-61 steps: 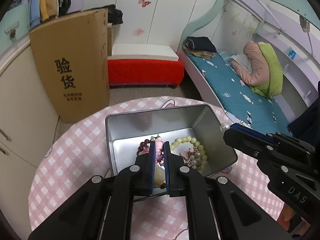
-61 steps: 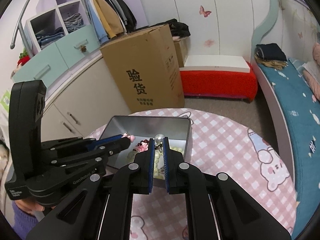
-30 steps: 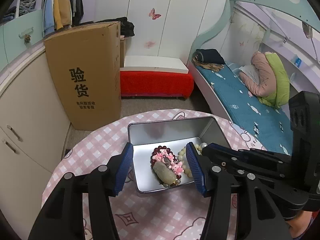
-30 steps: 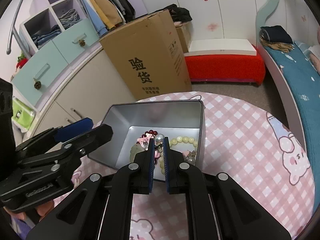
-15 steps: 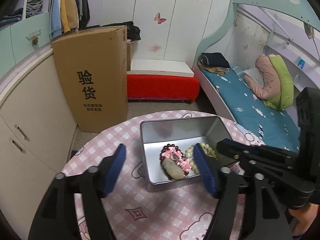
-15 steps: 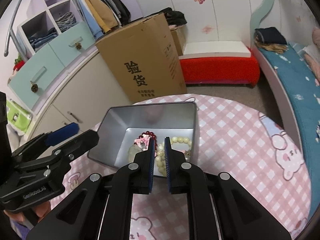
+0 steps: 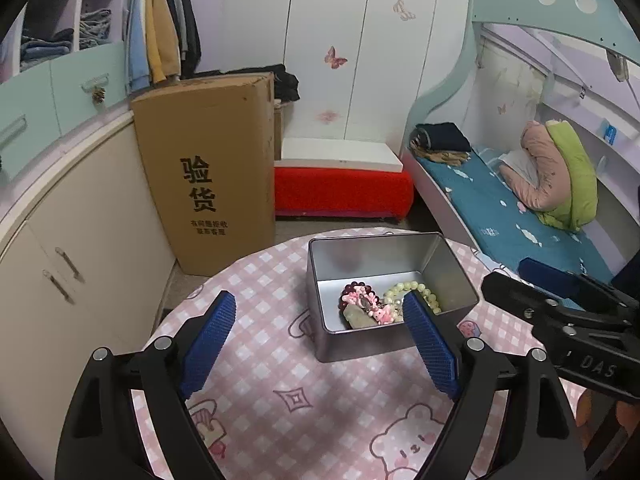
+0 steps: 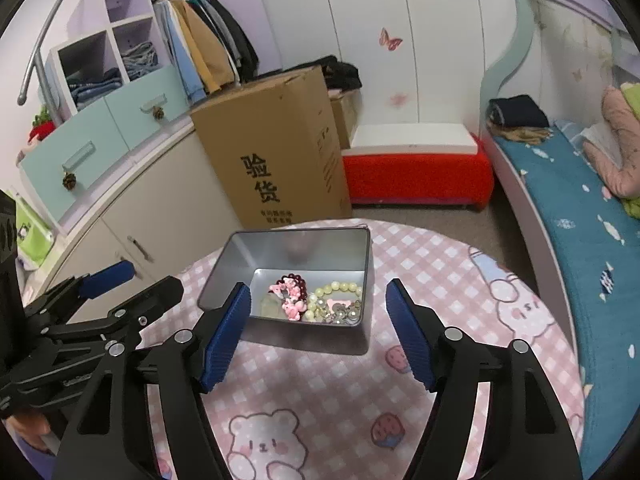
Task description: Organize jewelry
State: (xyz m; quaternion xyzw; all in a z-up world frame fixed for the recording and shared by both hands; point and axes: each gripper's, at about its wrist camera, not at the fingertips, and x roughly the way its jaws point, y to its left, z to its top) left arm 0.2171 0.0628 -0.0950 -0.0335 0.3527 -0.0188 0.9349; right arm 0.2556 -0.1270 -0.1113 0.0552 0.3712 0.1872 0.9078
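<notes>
An open silver tin (image 7: 452, 276) (image 8: 304, 340) stands on the round pink checked table (image 7: 260, 400) (image 8: 460, 280). Inside lie a pink charm bracelet (image 7: 366, 304) (image 8: 290, 294), a dark red bead bracelet (image 7: 350, 290), a pale green bead bracelet (image 7: 424, 290) (image 8: 336, 288), a pale stone (image 7: 358, 318) (image 8: 270, 306) and small pearl pieces (image 8: 340, 312). My left gripper (image 7: 316, 318) is open and empty, held back above the table before the tin. My right gripper (image 8: 316, 308) is open and empty, its pads either side of the tin's near wall. Each gripper shows in the other's view: the right one (image 7: 560, 304) and the left one (image 8: 116, 292).
A tall cardboard box (image 7: 208, 168) stands on the floor behind the table. A red bench (image 7: 344, 188) is beyond it. A bed (image 7: 520, 208) runs along the right. Cupboards (image 8: 132, 216) line the left. The table edge curves round close to the tin's far side.
Both grippers opened and pulled back from the tin. The left let go of the pink bracelet and the right let go of the pearl piece; both now lie in the tin.
</notes>
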